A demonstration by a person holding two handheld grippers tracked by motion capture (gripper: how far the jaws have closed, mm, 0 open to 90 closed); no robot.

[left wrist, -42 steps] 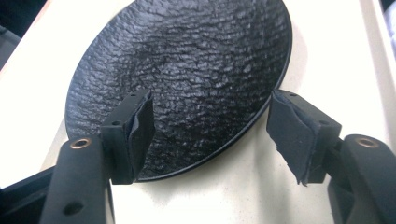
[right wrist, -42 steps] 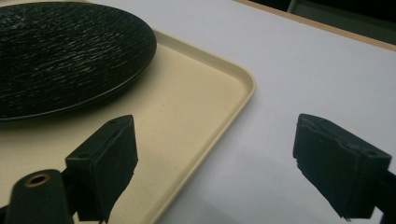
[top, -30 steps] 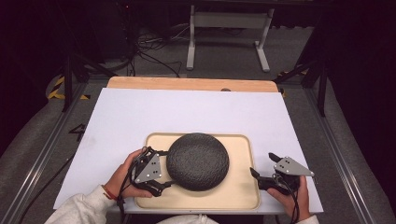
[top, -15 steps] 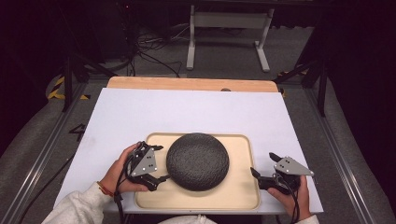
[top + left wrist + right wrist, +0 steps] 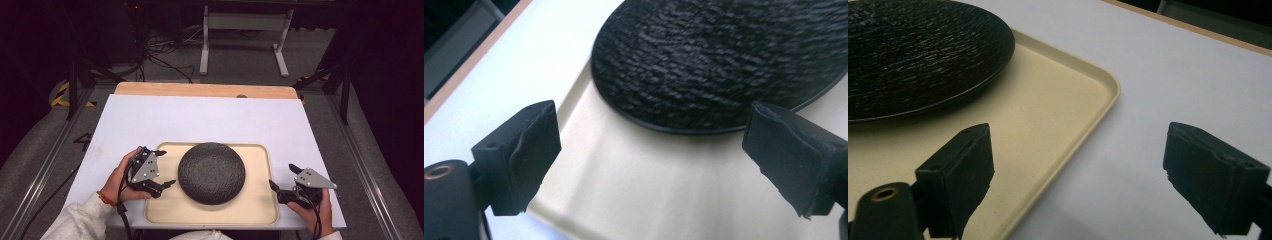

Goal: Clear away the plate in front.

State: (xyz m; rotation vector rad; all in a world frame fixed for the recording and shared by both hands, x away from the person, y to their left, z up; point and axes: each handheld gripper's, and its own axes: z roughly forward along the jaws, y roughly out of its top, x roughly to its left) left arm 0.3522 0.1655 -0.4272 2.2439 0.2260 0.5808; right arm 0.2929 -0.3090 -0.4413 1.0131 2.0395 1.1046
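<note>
We look down on a white desk (image 5: 210, 120) with a cream tray (image 5: 260, 210) lying near its front edge, and on that tray sits a dark, rough-textured dome (image 5: 211, 172), round and low, roughly in the tray's middle. The left tongs (image 5: 162, 167) hang at the tray's left edge, jaws spread wide with nothing between them, pointing toward the dome but not touching it; a hand (image 5: 120, 177) in a pale sleeve grips them from behind. Over on the other side, the right tongs (image 5: 284, 178) sit at the tray's right edge, also released, jaws parted and empty, held by the other hand (image 5: 312, 212). From the left gripper view we see the dome (image 5: 724, 60) just ahead between the two black jaws, its rim resting on the tray (image 5: 649, 190), with the tray's edge and the white desk (image 5: 524, 65) running off to the left. From the right gripper view one jaw hovers over the tray (image 5: 1048, 115) and the other over the bare desk (image 5: 1158, 75), the tray's rounded corner lying between them, the dome (image 5: 913, 55) off to the upper left. Beyond the desk, we see a wooden strip (image 5: 205, 90) along its far edge.
</note>
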